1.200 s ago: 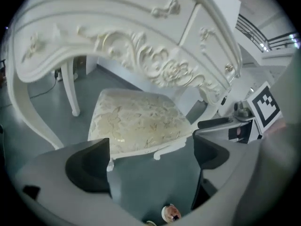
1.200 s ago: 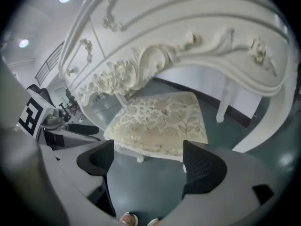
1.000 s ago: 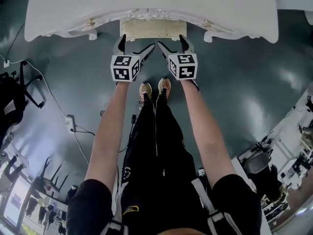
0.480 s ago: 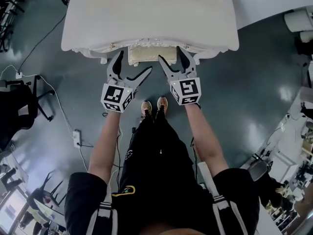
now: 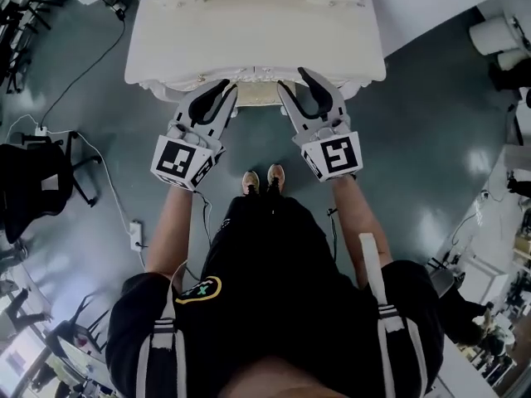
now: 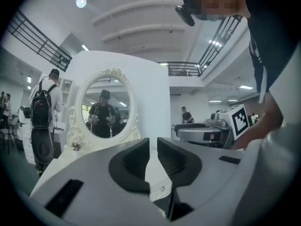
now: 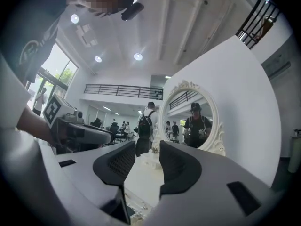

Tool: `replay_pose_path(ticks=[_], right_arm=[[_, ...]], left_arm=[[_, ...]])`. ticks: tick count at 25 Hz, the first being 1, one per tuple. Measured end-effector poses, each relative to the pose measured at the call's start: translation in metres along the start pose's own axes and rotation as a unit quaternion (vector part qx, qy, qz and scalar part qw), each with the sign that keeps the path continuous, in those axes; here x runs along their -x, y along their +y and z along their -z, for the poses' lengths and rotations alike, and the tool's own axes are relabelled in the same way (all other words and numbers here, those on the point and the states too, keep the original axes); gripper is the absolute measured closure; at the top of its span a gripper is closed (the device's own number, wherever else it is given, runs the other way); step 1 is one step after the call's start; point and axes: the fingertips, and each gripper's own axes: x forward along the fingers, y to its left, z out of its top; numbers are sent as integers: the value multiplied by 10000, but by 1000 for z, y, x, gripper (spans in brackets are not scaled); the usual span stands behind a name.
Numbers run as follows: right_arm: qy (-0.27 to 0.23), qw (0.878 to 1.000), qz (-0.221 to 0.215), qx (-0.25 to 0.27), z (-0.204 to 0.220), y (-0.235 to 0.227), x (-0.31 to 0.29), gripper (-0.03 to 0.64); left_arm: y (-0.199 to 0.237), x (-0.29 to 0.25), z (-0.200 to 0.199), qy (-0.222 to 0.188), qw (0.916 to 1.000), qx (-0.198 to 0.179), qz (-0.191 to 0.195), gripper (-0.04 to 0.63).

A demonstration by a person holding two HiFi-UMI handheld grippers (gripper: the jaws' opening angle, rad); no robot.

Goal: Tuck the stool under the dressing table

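Item one, dressing table (image 5: 249,40): white, carved front edge, standing on the grey-green floor (image 5: 99,123); its oval mirror (image 6: 104,105) shows in both gripper views, across the surface.

Item two, stool (image 5: 257,96): under the dressing table; only the front strip of its pale cushion shows below the table's front edge, between my two grippers; neither gripper touches it.

Item three, left gripper (image 5: 222,89): held level, its tips over the table's front edge in the head view; jaws have just been closing and now stand almost together, with a thin slit between the pads; nothing in it.

Item four, right gripper (image 5: 294,80): likewise level, tips over the same edge; jaws have just been closing, the gap wider than the left one's; nothing between them, only the surface and mirror beyond.

Item five, surroundings: my shoes (image 5: 264,179) on the floor just short of the table; a black chair (image 5: 33,181) well to the left; a power strip (image 5: 135,235) with its cable near it.
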Motion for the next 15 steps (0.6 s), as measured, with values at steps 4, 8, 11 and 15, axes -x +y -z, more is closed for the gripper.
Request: replay_pose_path(ticks=[4, 8, 11, 15], right_arm=[[-120, 9996, -211, 149, -32, 10, 3, 522], [-247, 9990, -342, 152, -56, 20, 8, 588], [-361, 9986, -382, 77, -69, 28, 11, 595], [-353, 9983, -453, 136, -72, 35, 13, 595]], left_arm=[[-10, 6, -28, -228, 9996, -68, 169, 551], [-21, 12, -49, -311, 9985, -263, 375, 566], [-26, 14, -57, -361, 9974, -335, 524, 571], [-26, 14, -61, -451, 9971, -204, 586, 572]])
